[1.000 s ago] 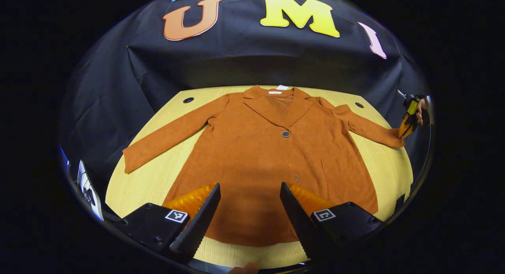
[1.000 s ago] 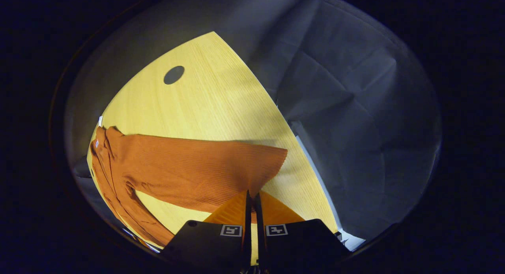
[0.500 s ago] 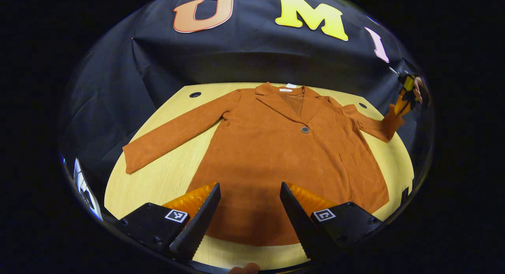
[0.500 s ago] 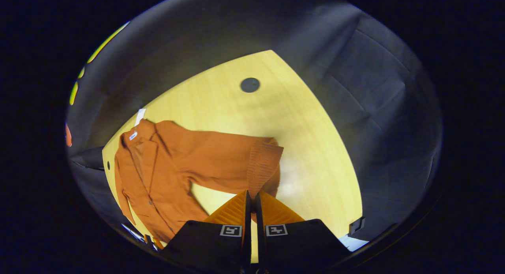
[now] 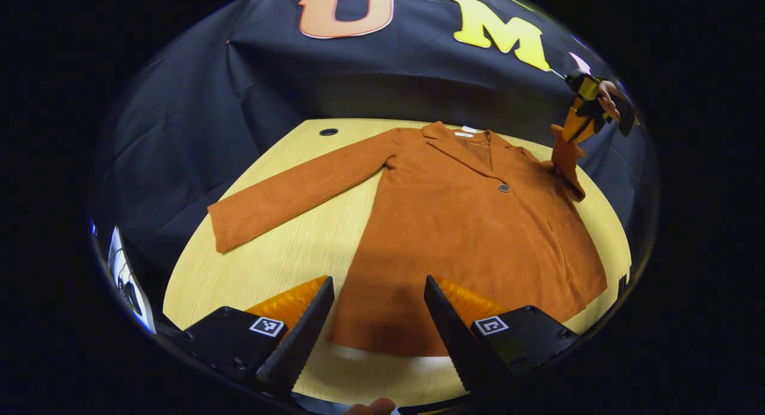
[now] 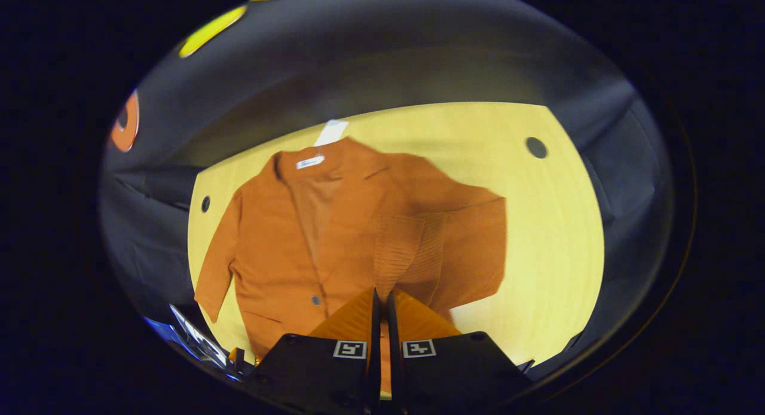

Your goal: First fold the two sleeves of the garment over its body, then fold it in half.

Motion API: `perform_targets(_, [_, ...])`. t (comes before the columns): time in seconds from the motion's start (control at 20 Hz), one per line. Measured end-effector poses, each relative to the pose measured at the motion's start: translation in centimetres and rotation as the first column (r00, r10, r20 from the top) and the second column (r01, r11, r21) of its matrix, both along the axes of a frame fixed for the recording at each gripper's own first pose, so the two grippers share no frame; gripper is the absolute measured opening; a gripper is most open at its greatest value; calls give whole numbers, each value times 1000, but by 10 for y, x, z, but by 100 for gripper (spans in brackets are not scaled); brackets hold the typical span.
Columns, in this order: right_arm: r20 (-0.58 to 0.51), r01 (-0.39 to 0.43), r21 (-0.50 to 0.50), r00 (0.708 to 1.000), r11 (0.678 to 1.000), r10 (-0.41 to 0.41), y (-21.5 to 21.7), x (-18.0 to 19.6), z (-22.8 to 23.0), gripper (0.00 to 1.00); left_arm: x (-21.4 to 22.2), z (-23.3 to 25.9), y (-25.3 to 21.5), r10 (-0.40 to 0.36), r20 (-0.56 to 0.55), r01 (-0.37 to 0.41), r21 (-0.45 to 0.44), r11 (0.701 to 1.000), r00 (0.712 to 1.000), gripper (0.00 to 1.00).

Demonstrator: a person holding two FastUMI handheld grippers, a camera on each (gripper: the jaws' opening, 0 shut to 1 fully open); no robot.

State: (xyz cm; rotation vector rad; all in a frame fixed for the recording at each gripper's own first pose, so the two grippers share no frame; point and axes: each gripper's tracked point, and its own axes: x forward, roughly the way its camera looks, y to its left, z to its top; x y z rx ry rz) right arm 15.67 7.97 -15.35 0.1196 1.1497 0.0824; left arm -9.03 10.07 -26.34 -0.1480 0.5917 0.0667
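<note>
Jacket (image 5: 466,235) flat on table (image 5: 287,265); right gripper (image 6: 382,298) pinches the lifted sleeve cuff (image 6: 397,247) — carry it toward 9 o'clock, lay it flat on the body — left gripper (image 5: 378,295) open, idle at hem.

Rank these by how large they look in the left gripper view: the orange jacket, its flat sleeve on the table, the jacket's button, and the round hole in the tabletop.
1. Orange jacket, by far the largest.
2. Flat sleeve, stretched across the table.
3. Round hole.
4. Button.
The hole and the button look nearly alike; the hole lies farther off, so that ranking is unsure.
</note>
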Motion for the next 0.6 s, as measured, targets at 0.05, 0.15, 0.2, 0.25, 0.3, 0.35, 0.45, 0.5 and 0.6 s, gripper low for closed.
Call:
perform_targets(0.05, [-11, -16, 18, 1000, 1000, 16, 26, 0, -2, 7, -1, -2, 6, 14, 0, -14, -8, 1000, 1000, 99])
perform_targets(0.15, [-19, -36, 40, 999, 999, 37, 75, 4, -4, 7, -7, -8, 15, 37, -10, -38, -27, 999, 999, 99])
perform_targets(0.2, [-19, -50, 33, 999, 998, 51, 96, 9, -10, 7, -8, -13, 22, 46, -15, -46, -34, 998, 999, 99])
perform_targets(0.25, [-21, -66, 24, 998, 998, 67, 112, 10, -12, 7, -9, -16, 27, 52, -20, -53, -36, 998, 998, 99])
perform_targets(0.3, [-28, -83, 24, 996, 996, 84, 130, 9, -13, 7, -12, -19, 32, 56, -24, -57, -39, 998, 998, 99])
perform_targets(0.35, [-36, -105, 23, 994, 994, 106, 148, 8, -16, 7, -14, -21, 37, 56, -28, -58, -42, 997, 998, 99])
perform_targets(0.45, [-41, -142, 15, 989, 990, 142, 181, 7, -25, 7, -20, -26, 50, 66, -33, -67, -40, 997, 997, 99])
perform_targets(0.5, [-44, -157, 15, 987, 988, 157, 196, 7, -29, 7, -22, -27, 57, 77, -36, -79, -37, 996, 996, 99])
perform_targets(0.6, [-48, -186, 29, 981, 982, 187, 225, 9, -40, 7, -28, -31, 71, 111, -43, -112, -36, 993, 993, 99])
